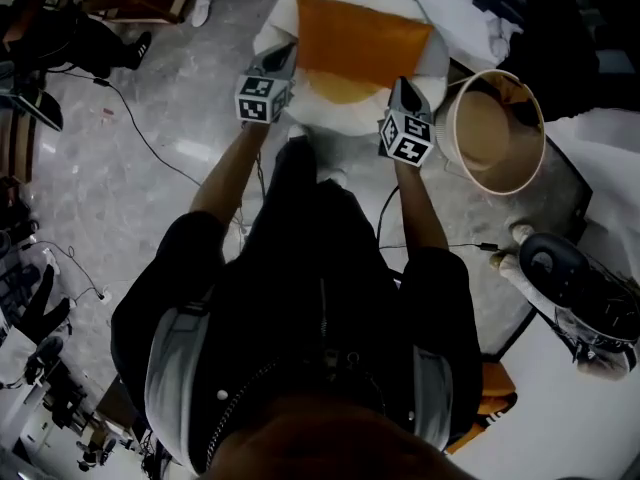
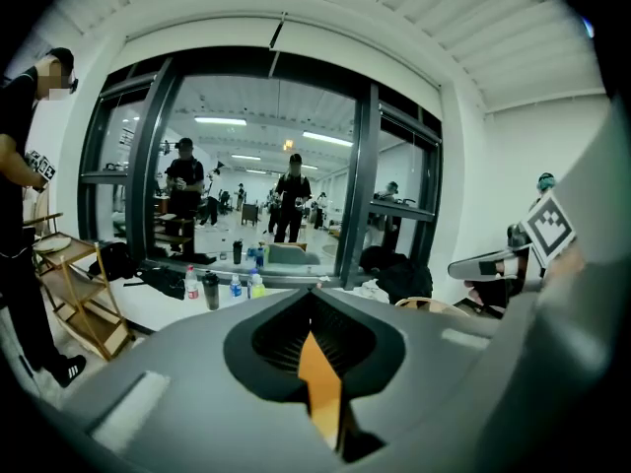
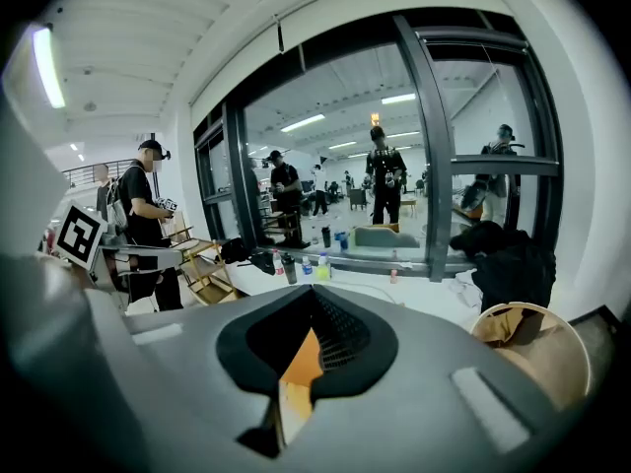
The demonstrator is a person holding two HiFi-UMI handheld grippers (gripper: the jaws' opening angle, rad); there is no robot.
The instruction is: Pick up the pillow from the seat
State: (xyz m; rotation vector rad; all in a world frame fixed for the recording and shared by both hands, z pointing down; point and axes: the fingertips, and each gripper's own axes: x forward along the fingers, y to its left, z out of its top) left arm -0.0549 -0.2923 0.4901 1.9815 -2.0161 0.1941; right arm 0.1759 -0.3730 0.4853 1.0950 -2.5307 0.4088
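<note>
An orange pillow [image 1: 360, 38] shows over the round white seat [image 1: 268, 36] at the top of the head view; I cannot tell whether it still rests on the seat. My left gripper [image 1: 283, 63] is shut on the pillow's near left corner. My right gripper [image 1: 405, 93] is shut on its near right corner. In the left gripper view a strip of orange pillow fabric [image 2: 320, 382] is pinched in my left gripper [image 2: 317, 338]. The right gripper view shows the same: orange pillow fabric [image 3: 296, 368] is clamped in my right gripper [image 3: 306, 348].
A round wicker basket [image 1: 495, 128] stands just right of the seat. A black device [image 1: 560, 268] sits on a white surface at the right. Cables [image 1: 150, 143] run over the grey floor. A glass wall [image 2: 266, 185] with people behind it and a wooden rack [image 2: 84, 294] are ahead.
</note>
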